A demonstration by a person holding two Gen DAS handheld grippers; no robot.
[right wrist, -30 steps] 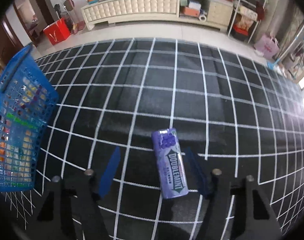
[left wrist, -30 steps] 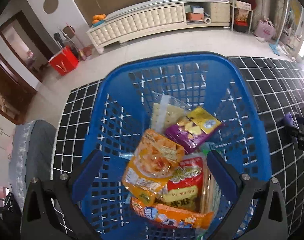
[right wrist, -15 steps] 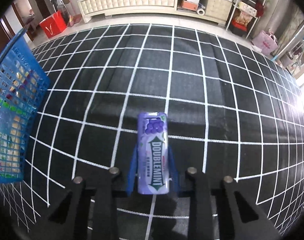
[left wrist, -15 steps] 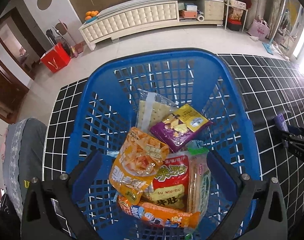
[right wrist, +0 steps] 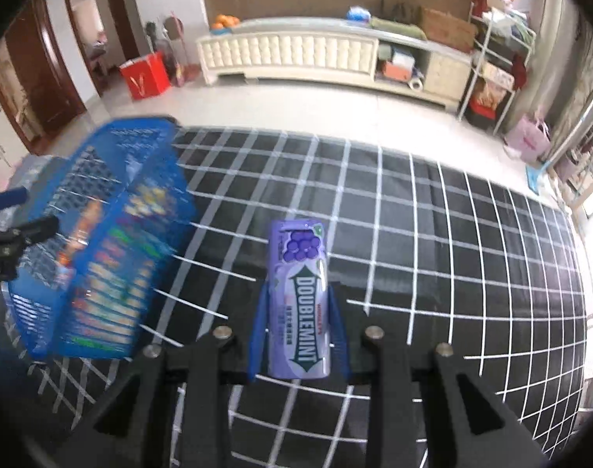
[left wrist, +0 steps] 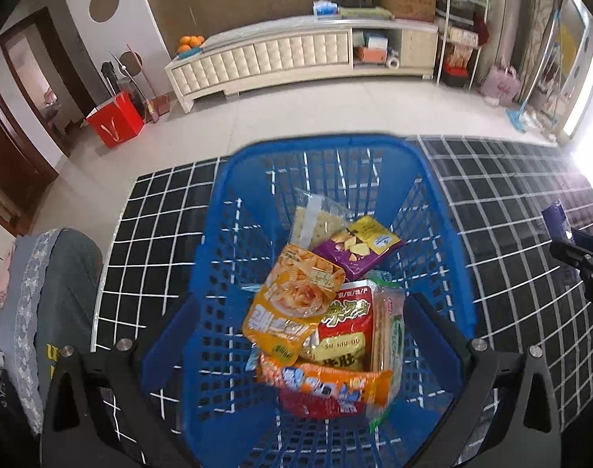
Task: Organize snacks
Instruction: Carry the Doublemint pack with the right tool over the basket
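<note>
**Gum pack clamped, raised clear of mat**

Purple Doublemint gum pack (right wrist: 299, 300) pinched in right gripper (right wrist: 299, 335), above black white-gridded mat (right wrist: 433, 234). Off its left edge, blue plastic lattice basket (left wrist: 327, 156) heaped with snack packets. Left gripper (left wrist: 302, 327) spread wide, empty, over basket.

Your basket (left wrist: 234, 234) sits on the grid-patterned mat (left wrist: 160, 234), toward its left end, with the packets piled inside it. There, the cracker pack (left wrist: 316, 222) lies farthest from you, the chip bag (left wrist: 363, 245) just before it, and the snack bag (left wrist: 292, 300) overlaps the pouch (left wrist: 347, 331). A long packet (left wrist: 327, 384) lies across nearest you. Right of the basket, above the open mat, the gum pack (right wrist: 300, 296) sits between your right gripper (right wrist: 298, 335) fingers. Behind the mat, across bare floor, a long cabinet (left wrist: 281, 58) stands along the wall.
</note>
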